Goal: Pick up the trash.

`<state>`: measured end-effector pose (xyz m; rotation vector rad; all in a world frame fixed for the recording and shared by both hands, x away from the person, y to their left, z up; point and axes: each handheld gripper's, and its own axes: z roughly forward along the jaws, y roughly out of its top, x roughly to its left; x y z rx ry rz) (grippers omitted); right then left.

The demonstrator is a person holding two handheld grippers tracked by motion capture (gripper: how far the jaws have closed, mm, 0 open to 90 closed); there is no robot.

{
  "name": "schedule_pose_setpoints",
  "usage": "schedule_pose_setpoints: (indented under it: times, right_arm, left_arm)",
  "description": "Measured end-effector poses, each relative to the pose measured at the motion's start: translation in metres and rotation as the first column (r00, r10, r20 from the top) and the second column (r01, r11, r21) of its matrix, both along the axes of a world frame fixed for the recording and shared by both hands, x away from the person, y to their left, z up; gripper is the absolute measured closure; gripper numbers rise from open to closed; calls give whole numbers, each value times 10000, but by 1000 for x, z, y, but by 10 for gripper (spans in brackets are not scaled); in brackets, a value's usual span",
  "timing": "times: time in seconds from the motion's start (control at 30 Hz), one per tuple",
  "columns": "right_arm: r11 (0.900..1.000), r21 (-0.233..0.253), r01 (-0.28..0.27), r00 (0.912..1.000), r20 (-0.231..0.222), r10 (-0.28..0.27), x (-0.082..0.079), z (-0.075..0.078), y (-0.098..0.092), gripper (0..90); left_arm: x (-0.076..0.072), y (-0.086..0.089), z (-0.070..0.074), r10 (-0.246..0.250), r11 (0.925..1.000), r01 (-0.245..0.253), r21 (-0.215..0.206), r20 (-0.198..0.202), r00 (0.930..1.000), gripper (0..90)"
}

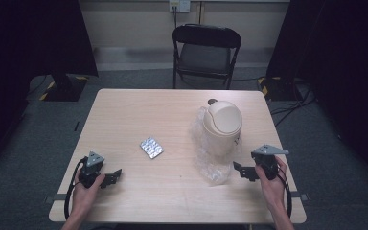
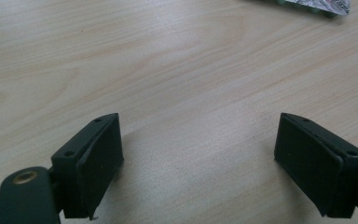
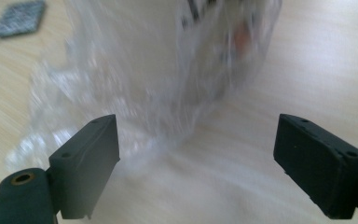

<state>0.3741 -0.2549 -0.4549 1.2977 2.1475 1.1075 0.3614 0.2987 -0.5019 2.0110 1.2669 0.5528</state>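
Hands at the near table edge, high view: my left gripper (image 1: 116, 175) and right gripper (image 1: 238, 169) both rest low, jaws wide and empty. From the right gripper, the crumpled clear plastic bag (image 1: 211, 160) lies at about 10 o'clock, just beside it, trailing from the beige swing-lid bin (image 1: 222, 123). The blister pack (image 1: 151, 147) lies at 1 o'clock from the left gripper, well apart.

Left gripper view: jaws spread over bare table (image 2: 177, 79); blister pack (image 2: 317, 5) at top edge.

Right gripper view: bag (image 3: 121, 93), blurred, probably nearly between the jaws, nearer this hand.
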Motion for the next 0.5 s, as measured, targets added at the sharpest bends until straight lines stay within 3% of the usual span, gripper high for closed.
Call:
schedule_pose_setpoints:
  times: [0.1,0.5]
  right_arm:
    - [9988,435,-245,9993,304,232,11,17,3,136]
    - [9961,723,-509,9961,759,454,48,64,4,137]
  left_arm:
    - [0,0,0,-4,10000,4,-11,2,10000,146]
    - [0,0,0,-1,10000,1,-1,-14,10000,146]
